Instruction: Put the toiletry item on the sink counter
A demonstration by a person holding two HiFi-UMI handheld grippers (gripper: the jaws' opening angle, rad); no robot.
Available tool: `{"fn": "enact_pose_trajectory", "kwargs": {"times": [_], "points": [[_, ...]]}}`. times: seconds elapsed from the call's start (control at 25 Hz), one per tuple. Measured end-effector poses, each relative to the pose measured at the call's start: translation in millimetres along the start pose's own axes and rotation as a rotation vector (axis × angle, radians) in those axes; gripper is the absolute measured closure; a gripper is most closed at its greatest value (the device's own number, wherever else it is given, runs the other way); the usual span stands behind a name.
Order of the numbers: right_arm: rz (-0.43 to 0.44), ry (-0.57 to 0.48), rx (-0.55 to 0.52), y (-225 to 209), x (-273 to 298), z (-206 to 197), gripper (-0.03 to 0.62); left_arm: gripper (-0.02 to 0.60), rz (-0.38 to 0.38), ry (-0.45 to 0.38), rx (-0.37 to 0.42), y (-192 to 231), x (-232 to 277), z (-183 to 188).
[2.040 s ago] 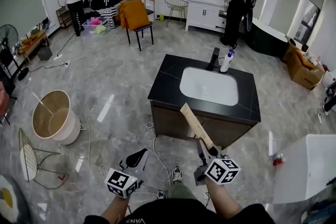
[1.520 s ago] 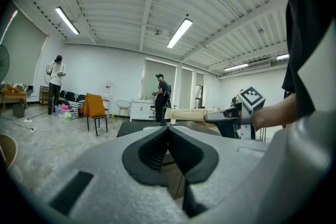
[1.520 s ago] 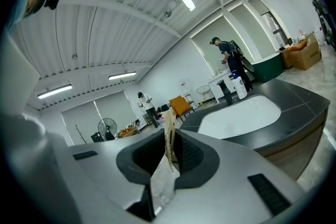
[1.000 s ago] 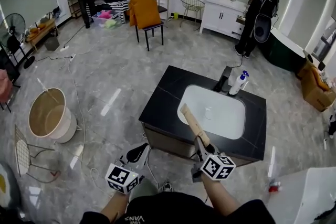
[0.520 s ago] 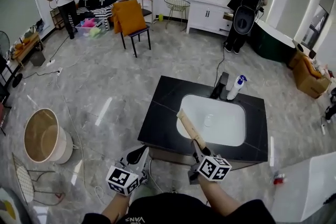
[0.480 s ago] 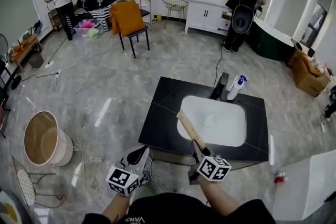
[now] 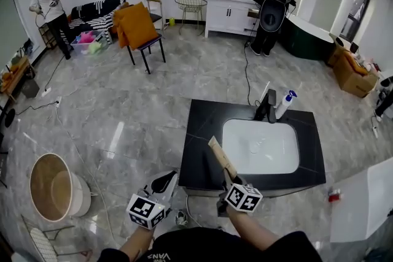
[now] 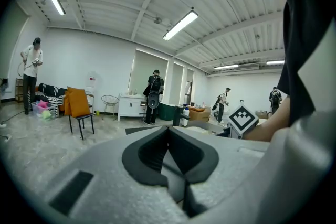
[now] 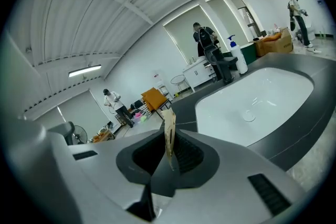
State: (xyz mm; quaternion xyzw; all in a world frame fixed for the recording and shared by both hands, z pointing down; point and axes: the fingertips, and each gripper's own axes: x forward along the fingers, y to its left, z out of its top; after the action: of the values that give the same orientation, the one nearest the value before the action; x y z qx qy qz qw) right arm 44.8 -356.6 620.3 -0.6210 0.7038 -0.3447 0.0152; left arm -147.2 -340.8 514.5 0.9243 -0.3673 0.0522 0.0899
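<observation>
My right gripper (image 7: 229,180) is shut on the lower end of a long flat tan toiletry item (image 7: 221,157), which sticks up and forward over the near left edge of the black sink counter (image 7: 202,144). In the right gripper view the item (image 9: 169,131) stands edge-on between the pads, with the white basin (image 9: 262,102) just beyond. A black faucet (image 7: 269,106) and a white spray bottle (image 7: 284,104) stand at the counter's far edge. My left gripper (image 7: 166,181) hangs low at the left, short of the counter. Its jaws meet with nothing between them (image 8: 168,136).
A round tan tub (image 7: 52,187) stands on the floor at the left, with cables near it. A white surface (image 7: 368,199) lies at the right. Far back are an orange chair (image 7: 138,27), a white cabinet (image 7: 230,9) and two people (image 7: 273,0) (image 7: 49,9).
The sink counter has come closer and now lies straight ahead of the right gripper. The tan item stays gripped as before. The left gripper keeps its place.
</observation>
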Motion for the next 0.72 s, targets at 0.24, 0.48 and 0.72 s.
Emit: {"fn": "enact_pose_trajectory", "kwargs": {"times": [0.24, 0.48, 0.72], "points": [[-0.082, -0.010, 0.037, 7.2, 38.0, -18.0, 0.545, 0.580, -0.048, 0.012, 0.007, 38.5, -1.1, -0.1], [-0.152, 0.018, 0.020, 5.2, 66.1, -35.0, 0.543, 0.580, -0.076, 0.028, 0.013, 62.7, -1.8, -5.7], [-0.205, 0.131, -0.027, 6.1, 93.0, -56.6, 0.539, 0.580, -0.083, 0.029, 0.015, 83.5, -0.1, -6.0]]}}
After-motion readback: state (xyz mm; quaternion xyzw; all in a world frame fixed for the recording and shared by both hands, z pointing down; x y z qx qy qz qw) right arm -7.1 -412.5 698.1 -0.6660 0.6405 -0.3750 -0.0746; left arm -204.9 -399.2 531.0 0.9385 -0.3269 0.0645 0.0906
